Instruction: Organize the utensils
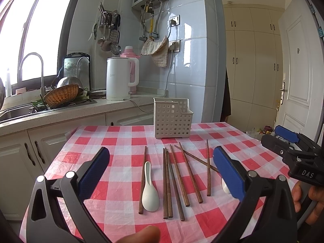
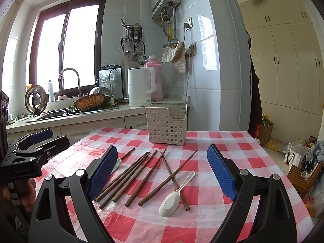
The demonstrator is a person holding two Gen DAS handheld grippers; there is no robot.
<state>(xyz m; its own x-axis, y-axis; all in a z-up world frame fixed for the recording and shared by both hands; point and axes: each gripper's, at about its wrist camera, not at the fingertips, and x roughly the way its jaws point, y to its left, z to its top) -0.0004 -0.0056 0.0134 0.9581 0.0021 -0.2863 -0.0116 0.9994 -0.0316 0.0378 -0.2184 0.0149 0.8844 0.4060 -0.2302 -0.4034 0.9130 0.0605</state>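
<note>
Several brown wooden chopsticks (image 1: 175,182) lie side by side on the red-and-white checked tablecloth (image 1: 121,141); they also show in the right wrist view (image 2: 139,174). One white ceramic spoon (image 1: 149,190) lies at their left, partly hidden in the right wrist view (image 2: 117,164). A second white spoon (image 2: 174,196) lies at their right, mostly hidden behind my left finger (image 1: 225,186). A white perforated utensil basket (image 1: 172,119) (image 2: 167,123) stands upright behind them. My left gripper (image 1: 162,166) is open and empty above the utensils. My right gripper (image 2: 163,168) is open and empty too; it shows at the right (image 1: 287,139).
A counter (image 1: 60,113) with sink, wicker basket (image 1: 60,96) and white kettle (image 1: 121,79) runs behind the table. The table's right edge drops to a floor with bags and boxes (image 2: 299,156). My left gripper shows at the left edge (image 2: 30,147).
</note>
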